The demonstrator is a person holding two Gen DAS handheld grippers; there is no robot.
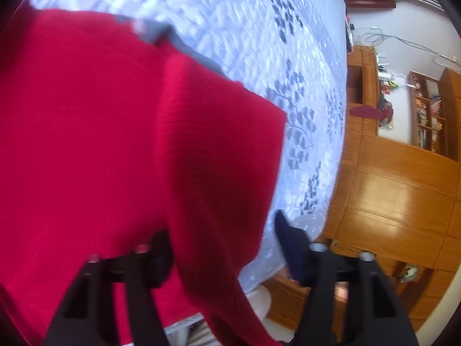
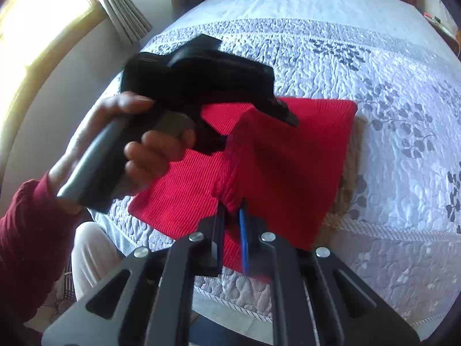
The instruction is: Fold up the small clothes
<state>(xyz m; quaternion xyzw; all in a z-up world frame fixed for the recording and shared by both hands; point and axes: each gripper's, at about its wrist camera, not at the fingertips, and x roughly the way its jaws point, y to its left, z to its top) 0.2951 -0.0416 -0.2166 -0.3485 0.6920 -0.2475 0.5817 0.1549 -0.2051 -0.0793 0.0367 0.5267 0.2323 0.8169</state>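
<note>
The right gripper (image 2: 230, 216) is pinched nearly closed on the ribbed cuff of the red sweater (image 2: 288, 155), lifting that fold above the rest; the left gripper (image 1: 222, 248) stands partly open with a raised fold of the red knit between its fingers, pads apparently not pressing it. The sweater lies on a pale quilted bedspread (image 2: 360, 57) near the bed's edge; a hand (image 2: 144, 144) holds the left gripper's handle above it.

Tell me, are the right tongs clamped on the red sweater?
Yes, the right tongs are pinched shut on a ribbed edge of the red sweater, lifting it.
</note>
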